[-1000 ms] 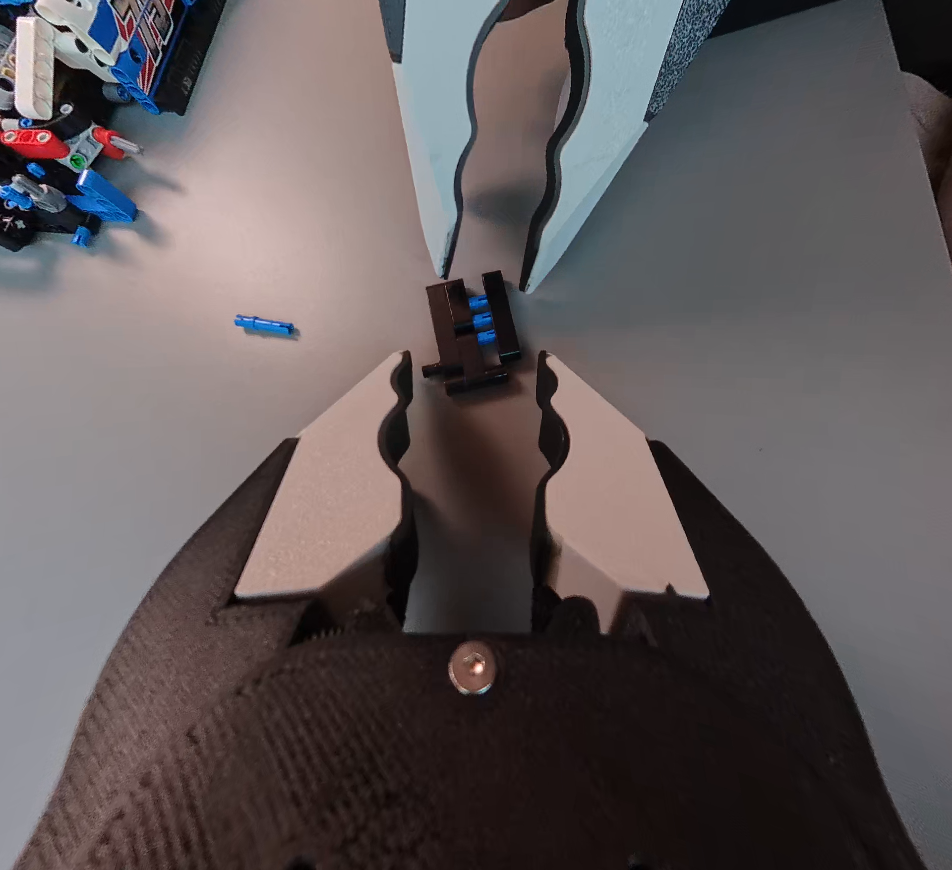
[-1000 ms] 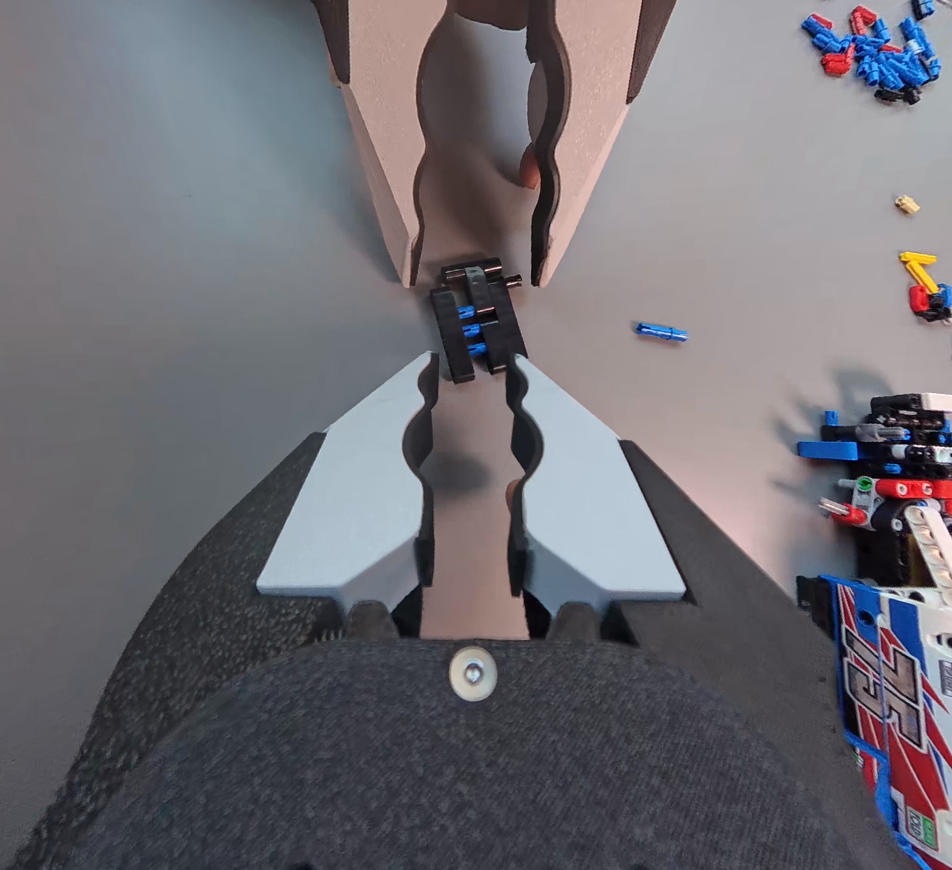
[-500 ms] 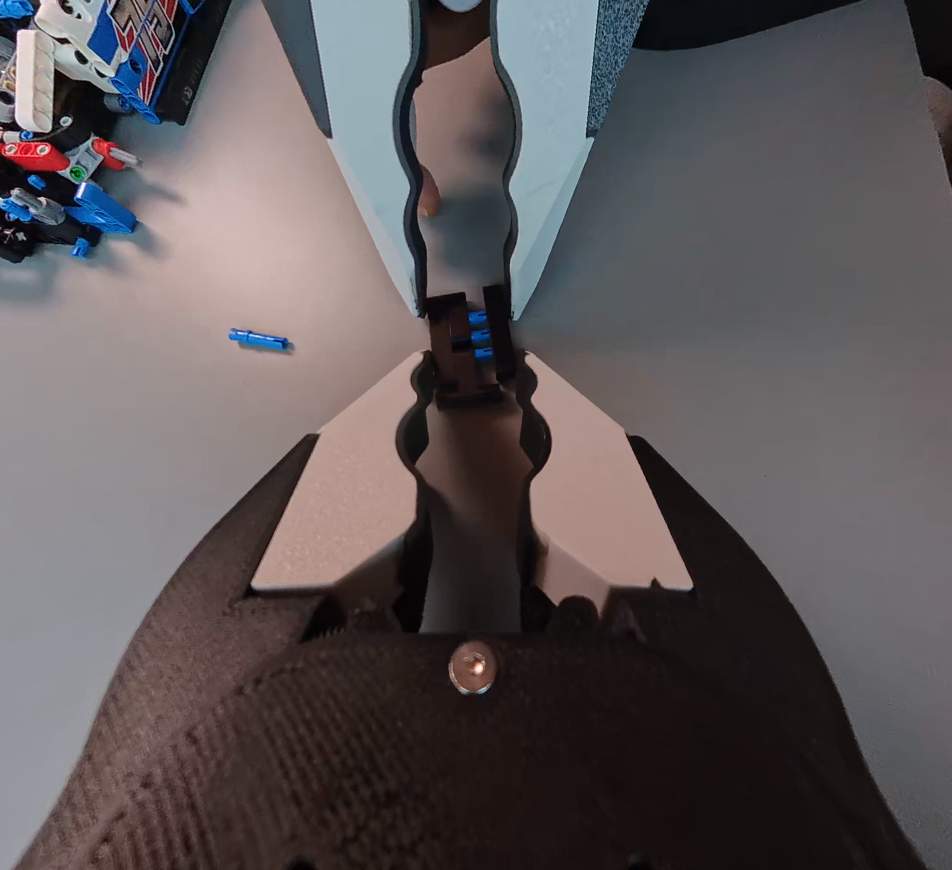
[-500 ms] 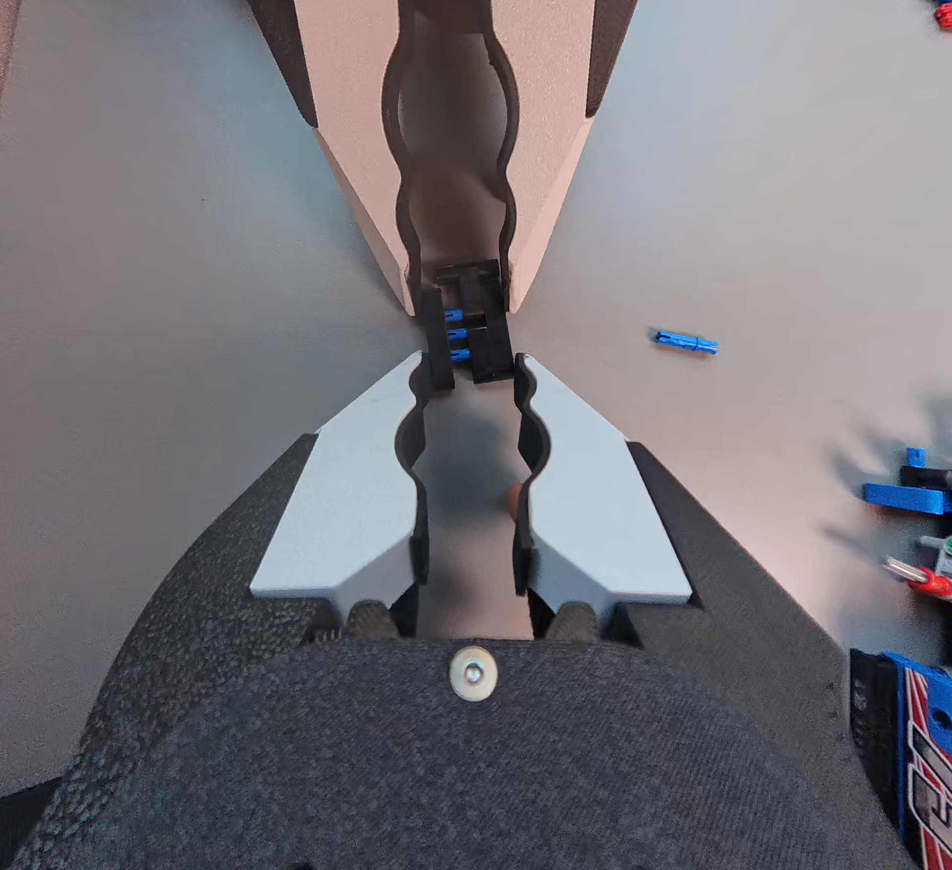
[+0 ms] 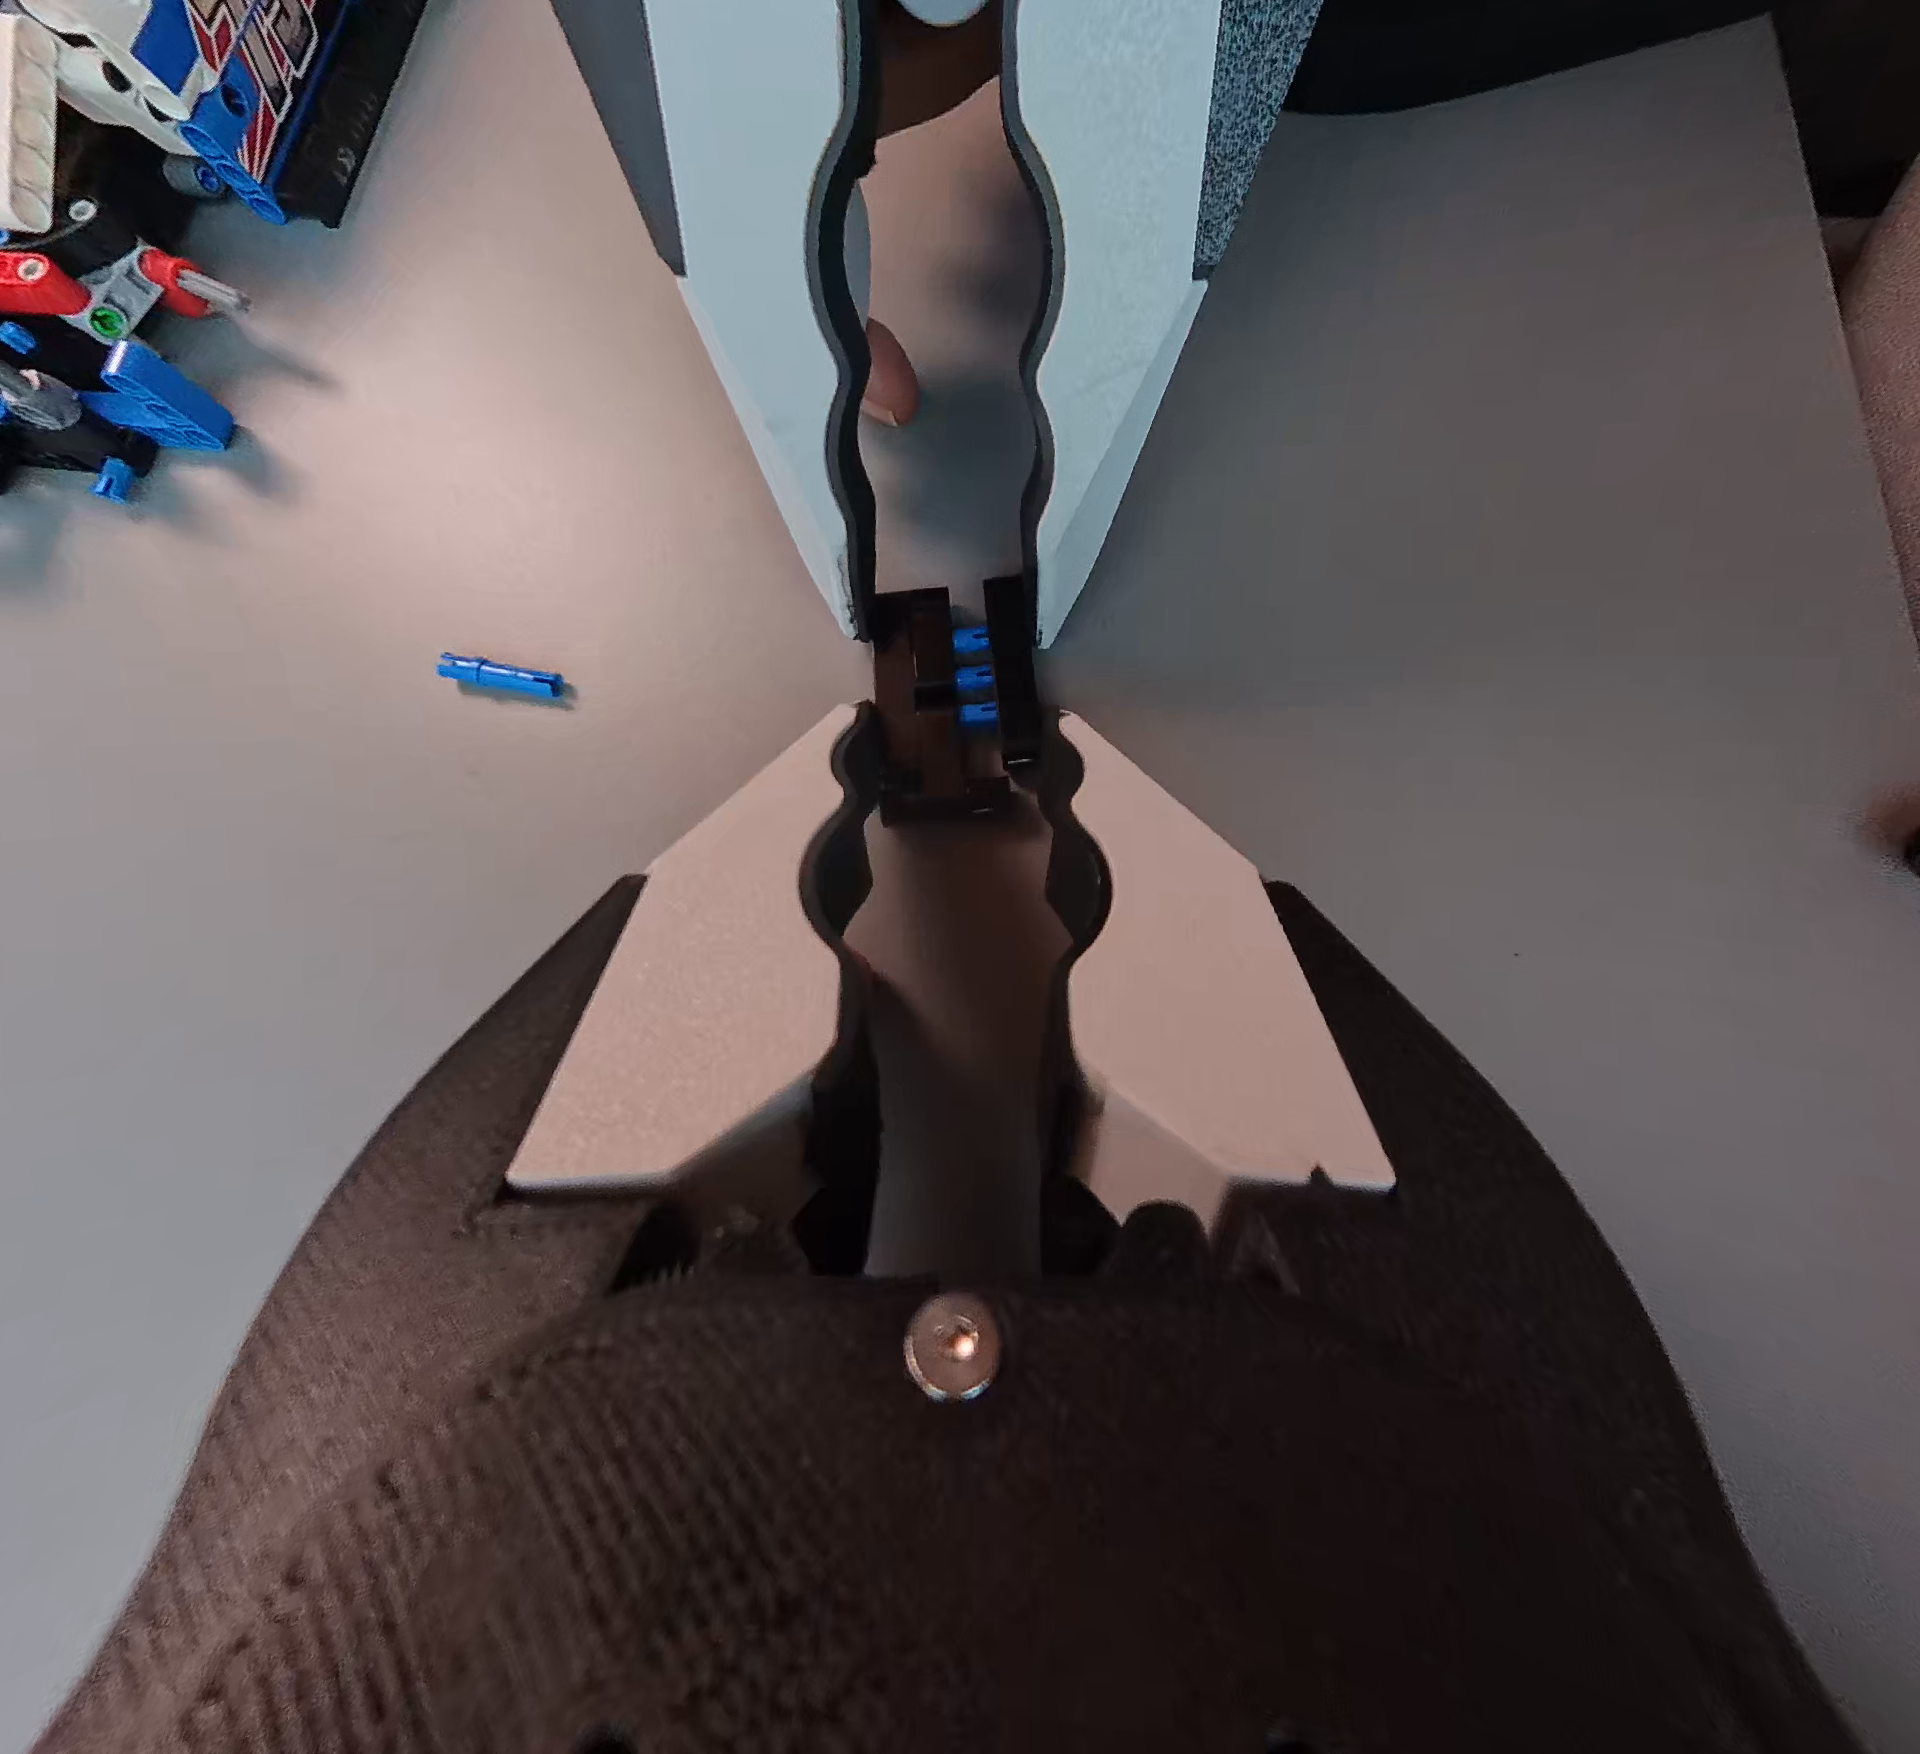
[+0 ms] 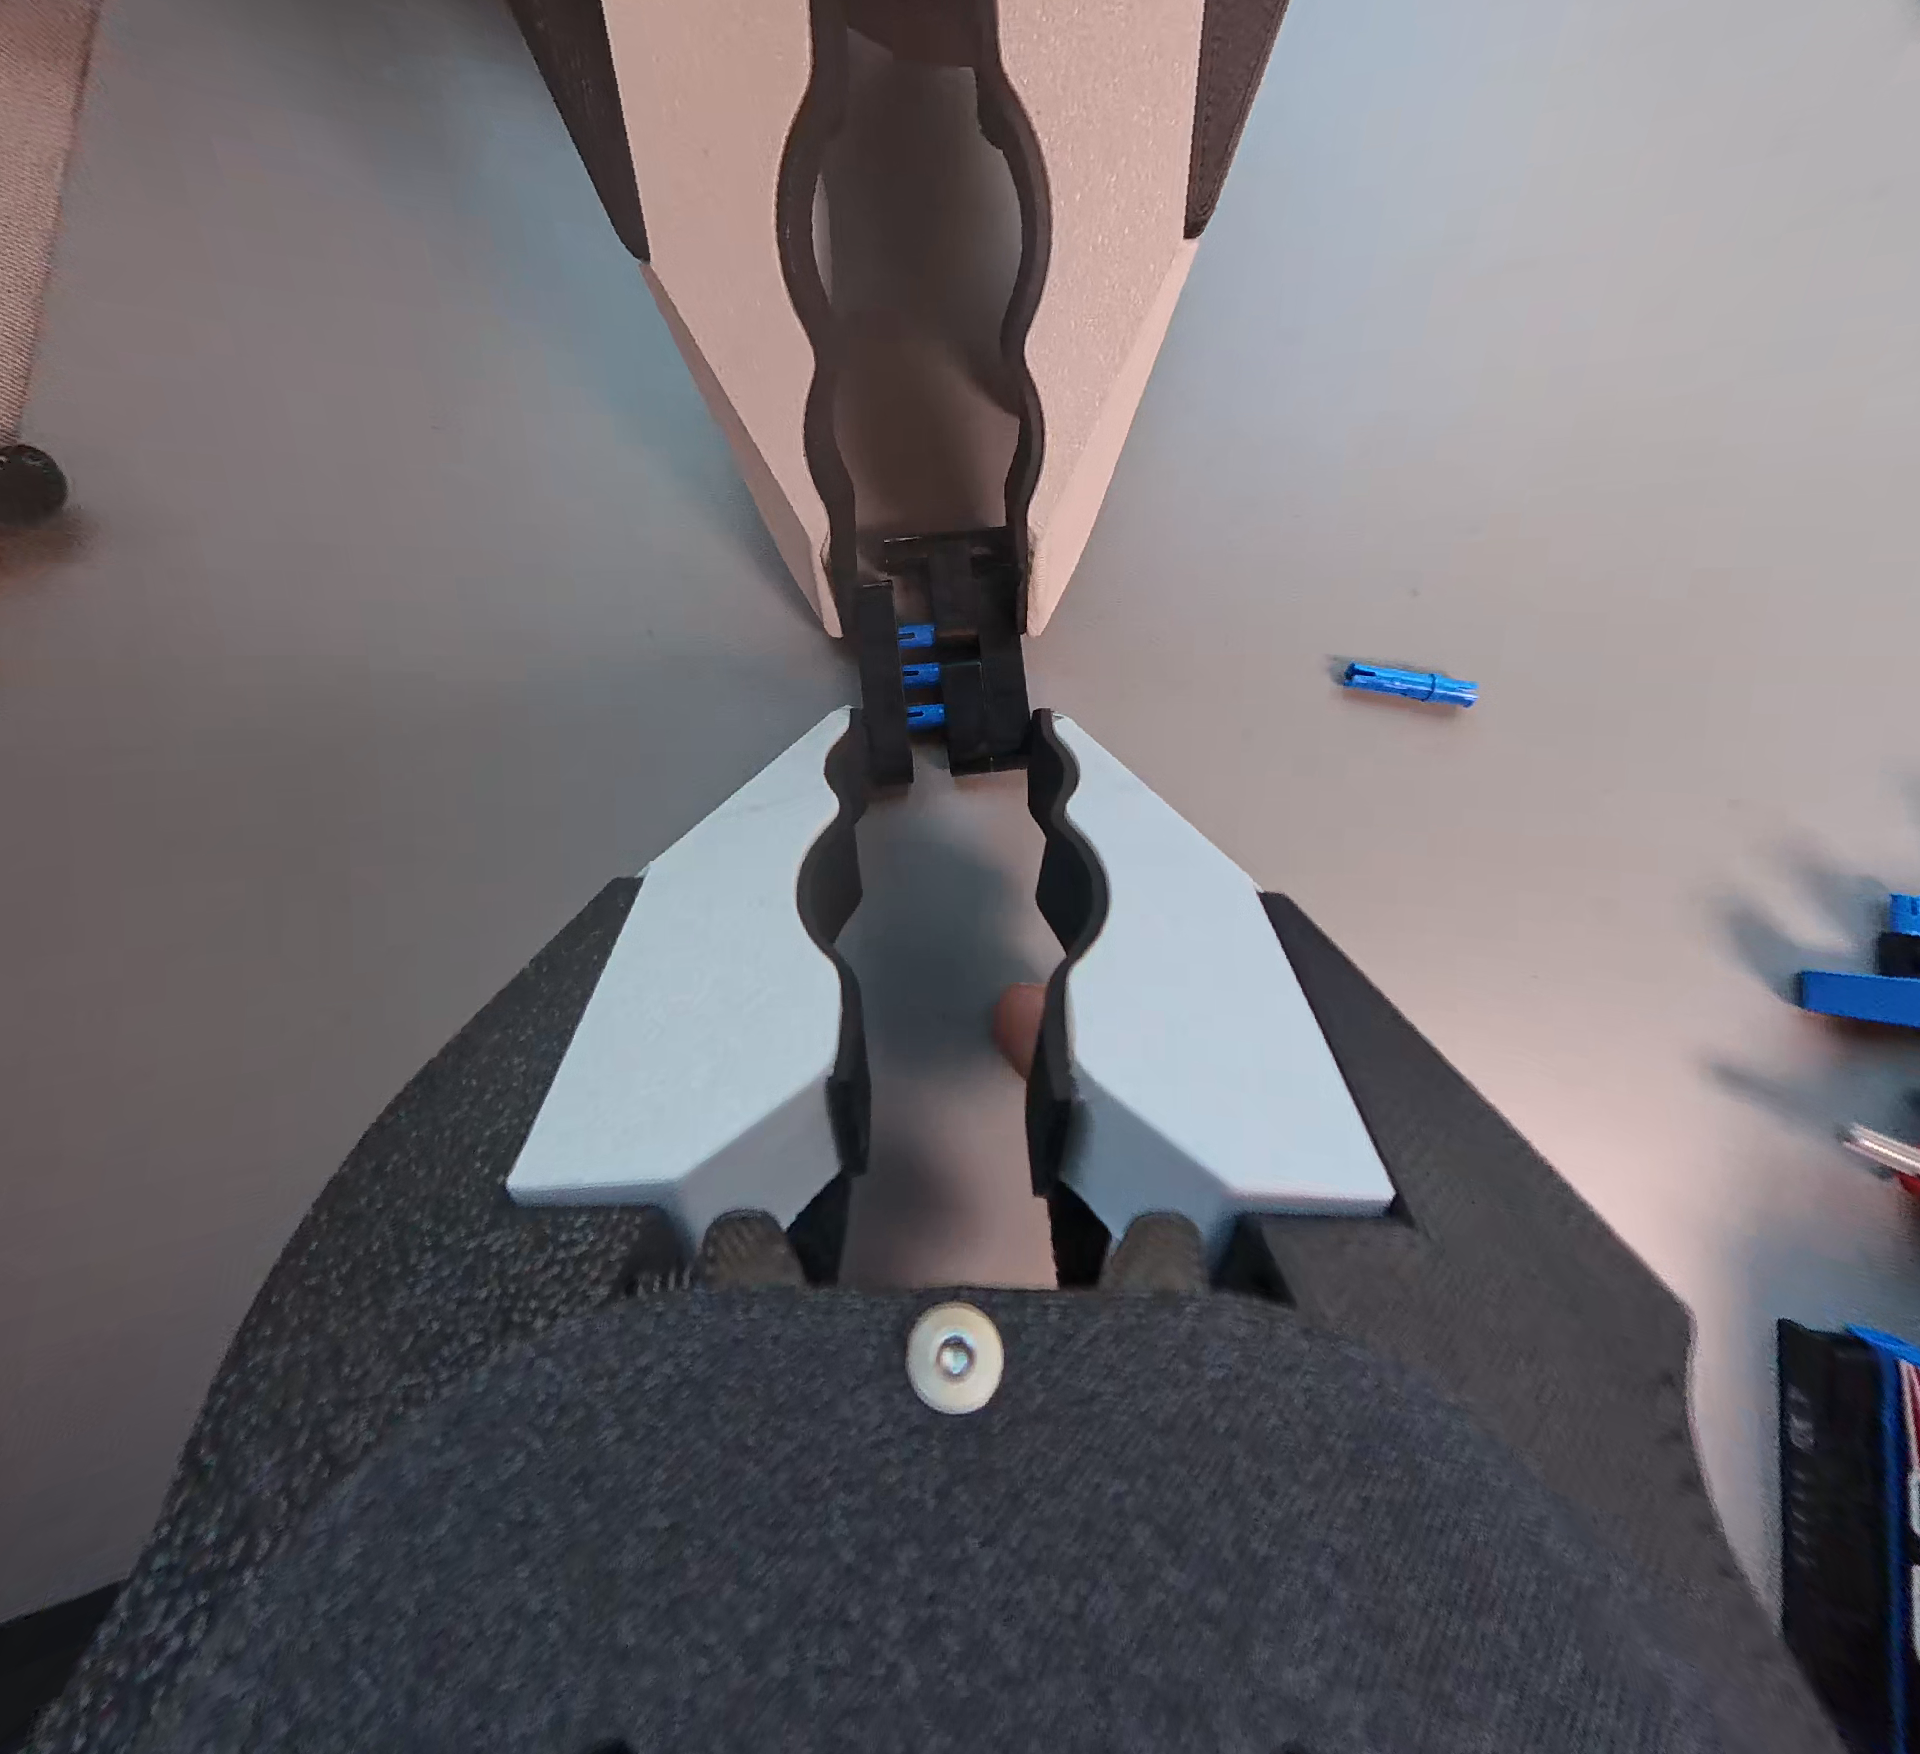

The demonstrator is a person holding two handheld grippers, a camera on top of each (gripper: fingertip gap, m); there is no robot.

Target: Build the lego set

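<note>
left tongs [image 5: 951, 748] + right tongs [image 6: 943, 748] both clamped on black-blue subassembly [image 5: 951, 696] mid-frame above desk [image 5: 1455, 561] | partly built car [image 5: 197, 42] upper left, loose blue pin [image 5: 501, 674] left unfitted | build mid-way, likely

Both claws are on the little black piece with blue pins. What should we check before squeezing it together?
1. Left claw grips one end of the black piece: ok, fingertips touch both sides.
2. Right claw grips the other end: ok, fingertips touch both sides.
3. Three blue pins line up between the two black halves: ok.
4. Gap between the halves closed: not ok, pins still show.
5. Piece lifted off the grey table: cannot tell.
6. Loose blue pin out of the way: ok, it lies apart on the table.
</note>
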